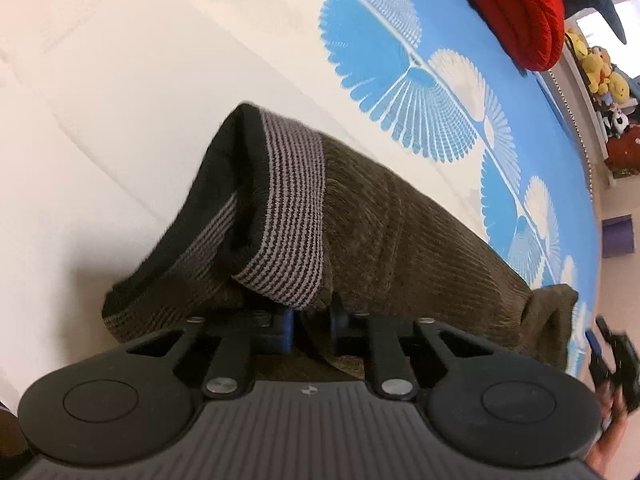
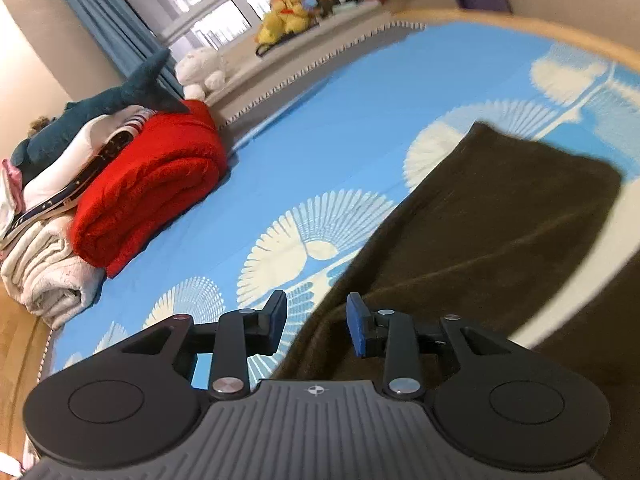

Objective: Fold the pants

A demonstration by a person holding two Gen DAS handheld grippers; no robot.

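The pants (image 1: 400, 232) are dark olive-brown corduroy with a grey-and-black striped waistband (image 1: 292, 216). They lie on a blue and cream patterned bed sheet (image 1: 452, 104). My left gripper (image 1: 312, 320) is shut on the fabric just below the waistband, which stands raised and open. In the right wrist view the pants (image 2: 480, 240) stretch away to the right. My right gripper (image 2: 316, 326) is open, its blue-padded right finger over the edge of the cloth, nothing between the jaws. The right gripper also shows at the left wrist view's right edge (image 1: 616, 364).
A folded red blanket (image 2: 148, 192) and a pile of folded linen (image 2: 52, 252) with a plush shark (image 2: 100, 108) sit at the bed's far side. Plush toys (image 2: 288, 8) line a window ledge. The bed's wooden edge (image 2: 520, 28) curves behind.
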